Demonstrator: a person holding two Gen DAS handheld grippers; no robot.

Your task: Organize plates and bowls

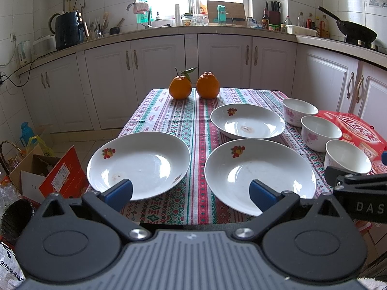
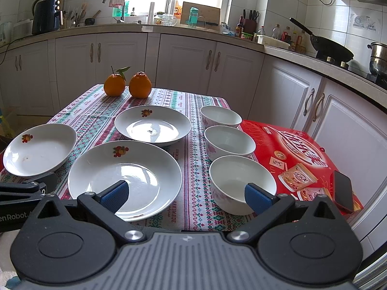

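Three white plates with a fruit motif lie on the patterned tablecloth: a left plate (image 1: 139, 164) (image 2: 40, 148), a near plate (image 1: 260, 174) (image 2: 124, 177) and a far plate (image 1: 248, 120) (image 2: 152, 125). Three white bowls with pink flowers stand in a row at the right: far bowl (image 1: 300, 111) (image 2: 220, 116), middle bowl (image 1: 320, 133) (image 2: 229, 142), near bowl (image 1: 348, 155) (image 2: 241, 183). My left gripper (image 1: 191, 194) hovers open at the table's near edge, between the left and near plates. My right gripper (image 2: 186, 194) is open too, between the near plate and near bowl. Neither holds anything.
Two oranges (image 1: 193, 85) (image 2: 127, 85) sit at the table's far edge. A red gift box (image 2: 302, 159) with a phone (image 2: 343, 194) on it lies right of the bowls. Cardboard boxes (image 1: 50, 176) crowd the floor at the left. Kitchen cabinets (image 1: 222, 58) run behind.
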